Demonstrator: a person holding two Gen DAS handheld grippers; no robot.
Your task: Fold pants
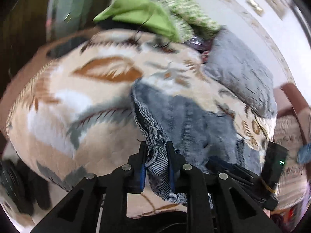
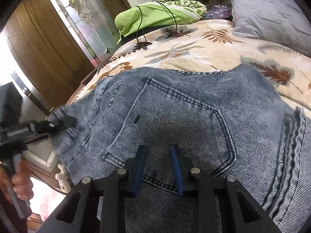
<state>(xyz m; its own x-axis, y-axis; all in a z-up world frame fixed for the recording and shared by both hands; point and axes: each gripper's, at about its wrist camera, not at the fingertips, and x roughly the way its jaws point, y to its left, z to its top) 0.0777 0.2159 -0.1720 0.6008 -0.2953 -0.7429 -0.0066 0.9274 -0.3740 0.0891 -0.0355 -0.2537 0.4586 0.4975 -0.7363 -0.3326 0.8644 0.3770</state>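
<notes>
Both wrist cameras look forward along their claws, close over the jeans point(image 2: 186, 116) on the bed point(image 1: 68, 101). They share the green pile point(image 2: 155, 15) and grey pillow point(image 1: 239, 73) beyond.

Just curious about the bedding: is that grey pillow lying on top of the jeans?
No. The grey pillow lies farther back on the leaf-print blanket, apart from the jeans.

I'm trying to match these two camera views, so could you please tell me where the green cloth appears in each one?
Left wrist view: the green cloth lies top centre, blurred, at the far end of the leaf-patterned blanket.
Right wrist view: it sits upper centre, a thin black cable draped over it.
Shared landmark: the grey pillow, to the right of the cloth in both views.
</notes>
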